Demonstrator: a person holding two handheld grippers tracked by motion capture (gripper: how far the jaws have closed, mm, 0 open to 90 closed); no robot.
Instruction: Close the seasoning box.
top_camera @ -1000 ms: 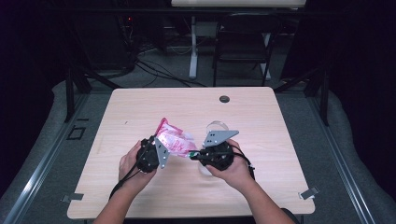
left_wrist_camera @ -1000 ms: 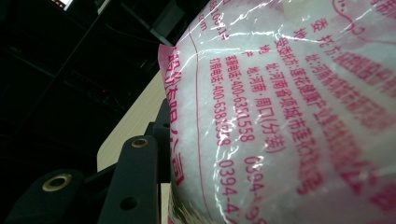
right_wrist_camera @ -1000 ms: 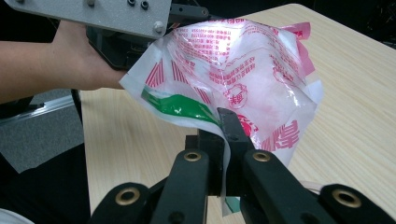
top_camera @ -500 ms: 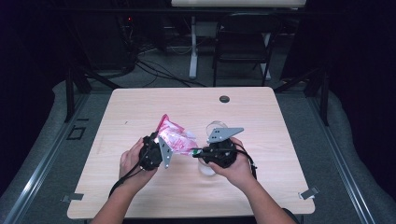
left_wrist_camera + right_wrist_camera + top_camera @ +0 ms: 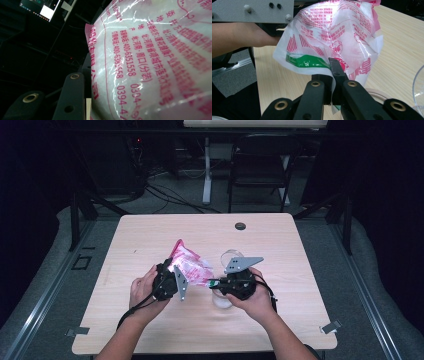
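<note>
A pink-and-white printed plastic bag hangs just above the middle of the wooden table. My left gripper grips its left side; in the left gripper view the bag bulges against one black finger, and the other finger is hidden behind it. My right gripper is shut on the bag's lower right edge. In the right gripper view its jaws pinch the thin film beside a green stripe. The grey plate of the left gripper shows behind the bag.
A clear round container stands just behind my right gripper, its rim at the edge of the right gripper view. A pale ring-shaped lid lies under the right hand. A black grommet sits at the table's back. A chair stands beyond.
</note>
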